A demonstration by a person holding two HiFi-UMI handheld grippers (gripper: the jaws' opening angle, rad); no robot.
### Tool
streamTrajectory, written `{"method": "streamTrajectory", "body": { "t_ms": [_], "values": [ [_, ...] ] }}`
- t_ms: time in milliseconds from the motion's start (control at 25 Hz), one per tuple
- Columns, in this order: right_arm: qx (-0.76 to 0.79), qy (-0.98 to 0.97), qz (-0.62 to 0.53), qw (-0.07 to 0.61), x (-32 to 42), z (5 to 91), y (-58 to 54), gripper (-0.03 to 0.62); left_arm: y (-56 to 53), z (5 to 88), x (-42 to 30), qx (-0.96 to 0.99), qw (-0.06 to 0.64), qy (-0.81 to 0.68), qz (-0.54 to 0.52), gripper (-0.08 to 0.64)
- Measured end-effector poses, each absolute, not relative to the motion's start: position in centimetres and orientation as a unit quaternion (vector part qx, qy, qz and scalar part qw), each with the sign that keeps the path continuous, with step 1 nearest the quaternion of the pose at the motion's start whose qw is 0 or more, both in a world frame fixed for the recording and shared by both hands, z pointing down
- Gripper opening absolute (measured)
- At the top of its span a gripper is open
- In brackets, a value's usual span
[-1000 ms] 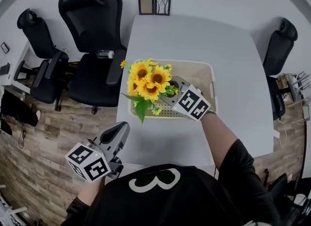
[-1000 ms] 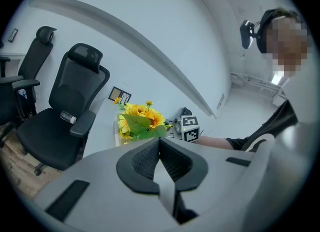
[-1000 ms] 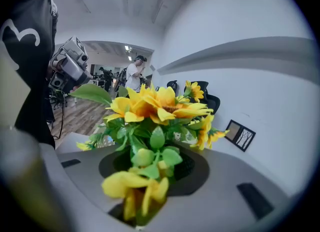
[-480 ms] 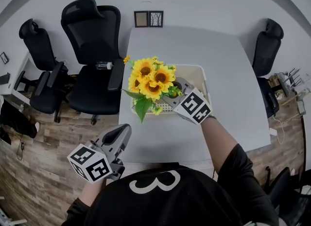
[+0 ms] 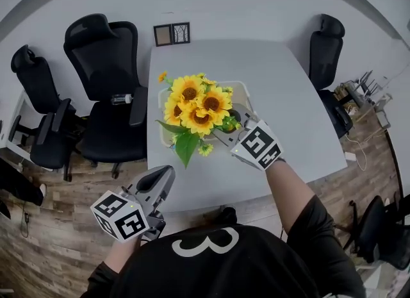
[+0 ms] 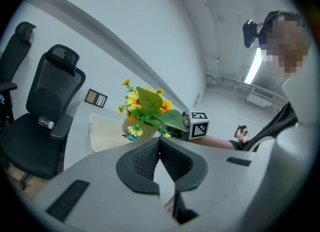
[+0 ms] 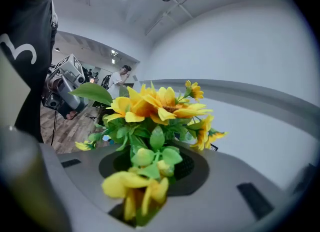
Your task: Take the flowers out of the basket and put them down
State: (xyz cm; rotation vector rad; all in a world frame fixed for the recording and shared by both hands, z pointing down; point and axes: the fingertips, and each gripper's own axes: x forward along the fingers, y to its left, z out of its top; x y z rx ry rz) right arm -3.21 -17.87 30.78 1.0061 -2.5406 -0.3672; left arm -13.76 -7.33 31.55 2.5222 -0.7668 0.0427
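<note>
Flowers (image 5: 195,106) hang over basket (image 5: 239,88), chair (image 5: 106,56) beside table (image 5: 262,66).

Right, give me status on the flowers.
Right hand-held gripper shut on flowers. Flowers over basket, not yet set down. Left hand-held gripper shut, empty. Nothing in the way.

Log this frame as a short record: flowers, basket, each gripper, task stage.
flowers: sunflower bouquet, gripped low among its leaves, raised over the basket
basket: cream perforated basket on the white table
right gripper: shut on the sunflower bouquet
left gripper: jaws together, nothing between them, near the table's front edge
task stage: bouquet lifted, not yet put down
</note>
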Motion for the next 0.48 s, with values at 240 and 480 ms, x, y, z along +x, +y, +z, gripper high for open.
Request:
{"method": "streamTrajectory", "body": {
  "t_ms": [240,480],
  "values": [
    [0.402,-0.883,-0.155,0.188,-3.0,28.2,-16.4,0.133,-7.8,31.2,-14.2,0.940,0.246,-0.234,0.024,0.012],
    [0.464,-0.851,-0.156,0.190,-2.3,27.9,-16.0,0.133,-9.2,32.1,-16.2,0.950,0.244,-0.193,0.029,0.012]
  ]
}}
